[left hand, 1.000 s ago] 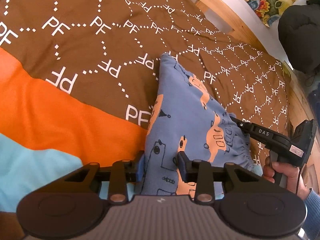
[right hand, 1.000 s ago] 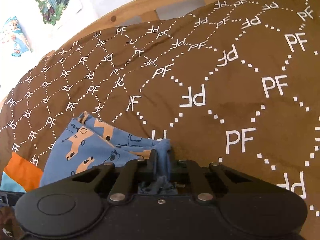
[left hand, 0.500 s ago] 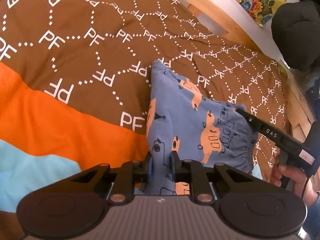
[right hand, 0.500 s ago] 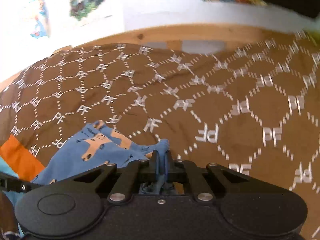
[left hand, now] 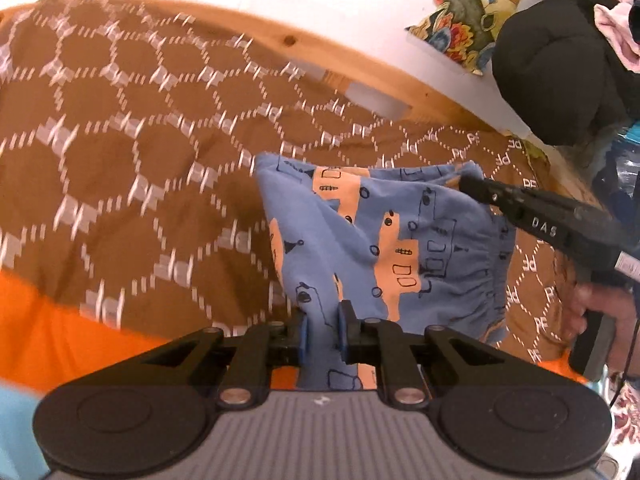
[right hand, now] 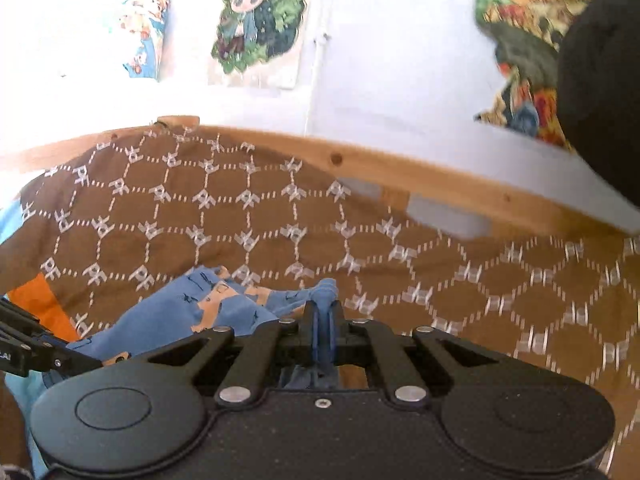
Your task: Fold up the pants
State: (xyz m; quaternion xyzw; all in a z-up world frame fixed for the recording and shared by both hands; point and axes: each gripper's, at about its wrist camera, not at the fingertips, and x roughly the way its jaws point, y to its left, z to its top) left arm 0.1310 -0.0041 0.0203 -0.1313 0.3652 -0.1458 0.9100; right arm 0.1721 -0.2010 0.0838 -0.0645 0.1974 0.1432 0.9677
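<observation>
The blue pants (left hand: 384,240) with orange vehicle prints hang lifted above the brown bedspread (left hand: 120,152). My left gripper (left hand: 322,330) is shut on the near edge of the pants. In the left wrist view my right gripper (left hand: 466,184) pinches the far right corner by the gathered waistband. In the right wrist view my right gripper (right hand: 323,320) is shut on a bunched blue fold of the pants (right hand: 192,312), which sag to the left toward my left gripper's fingers (right hand: 24,354).
The bedspread (right hand: 360,248) has a white PF pattern and an orange band (left hand: 60,332). A wooden bed rail (right hand: 360,160) runs along the white wall with posters (right hand: 260,20). A dark bundle (left hand: 560,72) and a floral cushion (left hand: 468,12) sit at the far right.
My left gripper closed on the pants' edge. Both grippers then lifted the pants up off the bedspread, and both views tilted up toward the rail and wall.
</observation>
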